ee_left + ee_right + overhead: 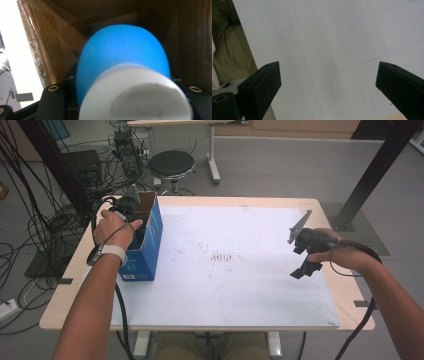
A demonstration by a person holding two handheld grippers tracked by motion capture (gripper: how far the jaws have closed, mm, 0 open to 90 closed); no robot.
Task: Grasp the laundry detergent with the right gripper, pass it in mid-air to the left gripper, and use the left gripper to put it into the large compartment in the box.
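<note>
A blue cardboard box (150, 245) with its top open stands at the left of the white mat (225, 280). My left gripper (135, 222) reaches down into it, fingertips hidden by the box wall. In the left gripper view, a rounded blue object (122, 50) with a white foam-like end (135, 97) lies between the jaws, against the brown inner walls (50, 37). It covers the pads, so contact cannot be judged. My right gripper (300, 261) hovers over the mat's right side, open (328, 85), nothing between its jaws.
The mat covers most of a light wooden table (330, 207). Behind the table stand a black stool (171, 164) and tangled cables (45, 220) at the left. A black post (375, 170) rises at the back right.
</note>
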